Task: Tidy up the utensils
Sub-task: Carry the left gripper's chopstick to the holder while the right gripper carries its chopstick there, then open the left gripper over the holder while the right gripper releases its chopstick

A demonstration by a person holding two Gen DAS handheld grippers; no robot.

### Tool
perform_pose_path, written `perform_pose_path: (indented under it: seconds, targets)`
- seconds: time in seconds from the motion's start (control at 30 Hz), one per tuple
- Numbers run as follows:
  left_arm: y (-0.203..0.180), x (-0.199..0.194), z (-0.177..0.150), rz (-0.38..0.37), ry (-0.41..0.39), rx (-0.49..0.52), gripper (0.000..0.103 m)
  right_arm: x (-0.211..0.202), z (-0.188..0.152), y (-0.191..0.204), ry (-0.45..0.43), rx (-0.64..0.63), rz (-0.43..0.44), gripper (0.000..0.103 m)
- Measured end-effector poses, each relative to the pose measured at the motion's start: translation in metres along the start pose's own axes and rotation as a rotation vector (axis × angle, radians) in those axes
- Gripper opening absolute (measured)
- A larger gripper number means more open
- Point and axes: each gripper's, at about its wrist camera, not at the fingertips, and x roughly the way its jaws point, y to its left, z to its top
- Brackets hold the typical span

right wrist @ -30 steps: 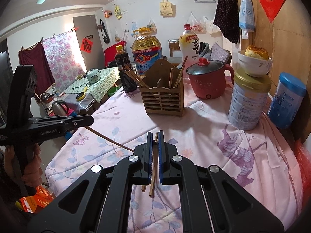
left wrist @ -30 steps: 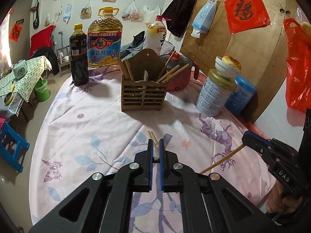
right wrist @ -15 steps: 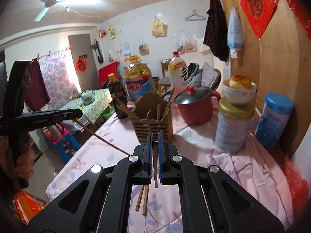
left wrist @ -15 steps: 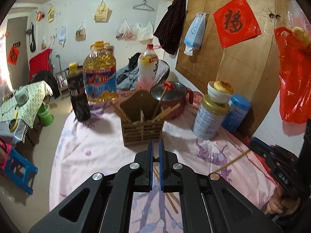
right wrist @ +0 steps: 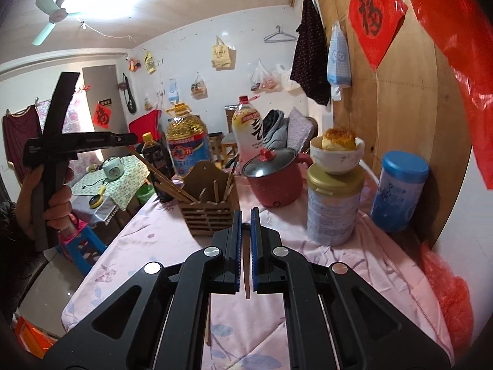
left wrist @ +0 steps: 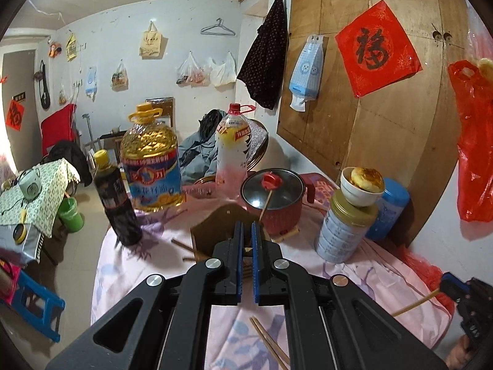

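A wooden slatted utensil holder [right wrist: 209,206] with several chopsticks stands mid-table; in the left wrist view [left wrist: 212,234] my fingers hide most of it. My left gripper [left wrist: 246,231] is shut on a chopstick [right wrist: 160,175] that slants down to the holder's left rim. The left gripper also shows in the right wrist view [right wrist: 129,138], raised left of the holder. My right gripper [right wrist: 245,219] is shut on a chopstick [right wrist: 246,271], lifted above the table. It also shows in the left wrist view [left wrist: 446,280]. Two loose chopsticks [left wrist: 268,342] lie on the cloth.
A red electric pot [right wrist: 274,178], a tin with a bowl on top [right wrist: 332,203] and a blue canister [right wrist: 397,191] stand right of the holder. An oil jug [right wrist: 188,141], a dark sauce bottle [right wrist: 157,160] and a white bottle [right wrist: 246,129] stand behind it. The wooden wall is at right.
Both grippers have lifted from the tablecloth, each holding a chopstick. The left one has moved forward and up to the holder.
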Motion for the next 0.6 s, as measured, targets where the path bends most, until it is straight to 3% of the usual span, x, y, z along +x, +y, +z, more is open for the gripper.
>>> perform_pose_path:
  seconds: [0.43, 0.6]
  targets:
    - [0.038, 0.055, 0.020, 0.007, 0.019, -0.017, 0.006, 0.019, 0.026, 0.008, -0.019, 0.000, -0.056, 0.006]
    - [0.051, 0.057, 0.019, -0.008, 0.000, -0.046, 0.006, 0.036, 0.052, 0.017, -0.049, -0.030, -0.036, 0.006]
